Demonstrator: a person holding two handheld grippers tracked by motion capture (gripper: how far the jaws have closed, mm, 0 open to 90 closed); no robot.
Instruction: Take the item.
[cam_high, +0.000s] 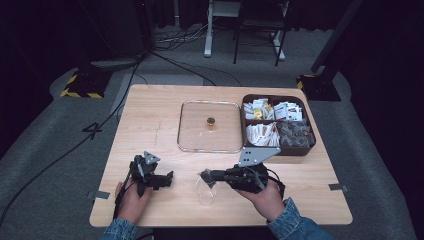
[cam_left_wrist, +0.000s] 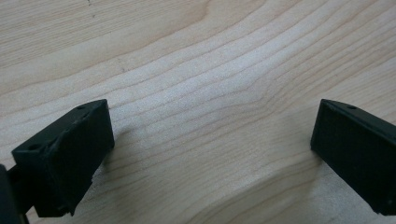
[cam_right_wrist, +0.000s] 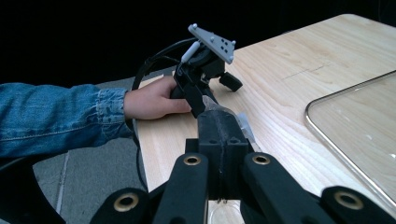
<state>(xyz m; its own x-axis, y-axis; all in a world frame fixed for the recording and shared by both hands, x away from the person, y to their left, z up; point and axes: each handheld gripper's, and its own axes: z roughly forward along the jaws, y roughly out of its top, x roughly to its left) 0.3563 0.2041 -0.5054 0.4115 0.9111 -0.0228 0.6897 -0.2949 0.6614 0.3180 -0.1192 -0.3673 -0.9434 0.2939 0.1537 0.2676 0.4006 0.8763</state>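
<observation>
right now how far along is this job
Done: the clear rounded-square lid lies on the table beside the dark brown compartment box, sachets exposed. In hand: the right tongs are shut on a clear plastic bag. Still to do: the bag looks empty, and the left tongs stand open, holding nothing.

Table (cam_high: 150, 125) matt pale wood; lid (cam_high: 210, 140) clear glossy; bag (cam_high: 206, 192) clear plastic.

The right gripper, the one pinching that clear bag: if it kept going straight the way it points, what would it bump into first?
Probably the left gripper: the right gripper, shut on the clear bag, aims almost straight at it across bare table. Depth is hard to judge.
</observation>
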